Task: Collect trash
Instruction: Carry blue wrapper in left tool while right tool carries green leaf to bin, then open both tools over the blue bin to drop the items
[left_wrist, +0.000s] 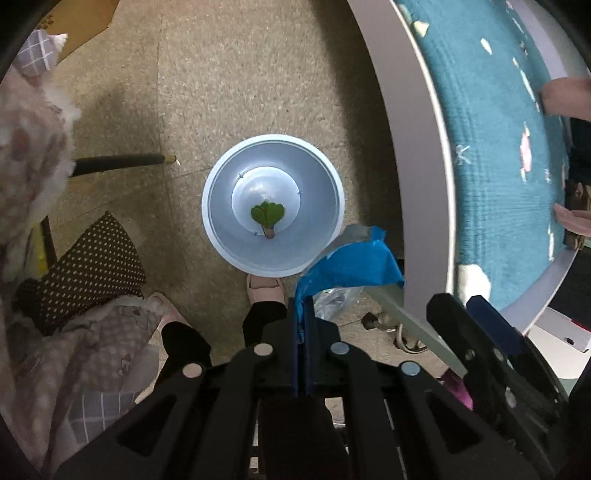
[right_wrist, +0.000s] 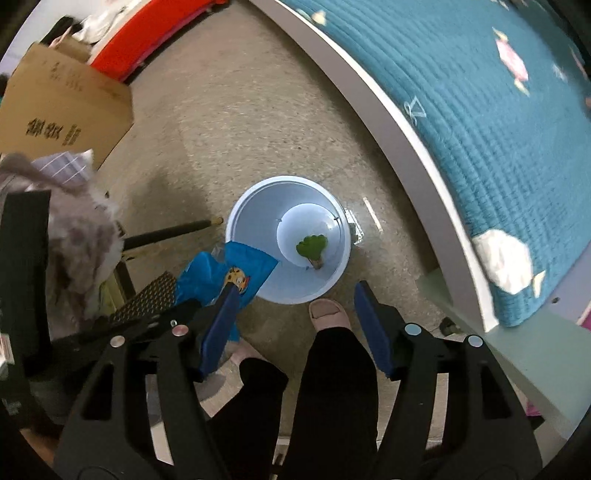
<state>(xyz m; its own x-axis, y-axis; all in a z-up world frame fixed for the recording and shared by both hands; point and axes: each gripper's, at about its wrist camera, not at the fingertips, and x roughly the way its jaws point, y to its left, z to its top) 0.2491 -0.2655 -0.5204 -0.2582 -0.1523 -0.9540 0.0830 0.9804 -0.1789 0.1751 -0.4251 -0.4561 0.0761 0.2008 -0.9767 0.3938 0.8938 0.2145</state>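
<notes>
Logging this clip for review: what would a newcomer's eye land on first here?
The pale blue bin on the speckled floor, with one green leafy sprig at its bottom. Next, the crumpled blue wrapper pinched in the left gripper, its jaws closed, held at the bin's rim. The right gripper hangs open and empty beside the teal quilt.

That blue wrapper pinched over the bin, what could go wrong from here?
1. The left gripper pinches the blue wrapper above the light blue bin, but it hangs by the rim, not the middle; released here, it might land on the floor.
2. The wrapper is light and crumpled, so it could catch on the rim or cling to the gripper.
3. A slippered foot touches the bin; a nudge might shift it.
</notes>
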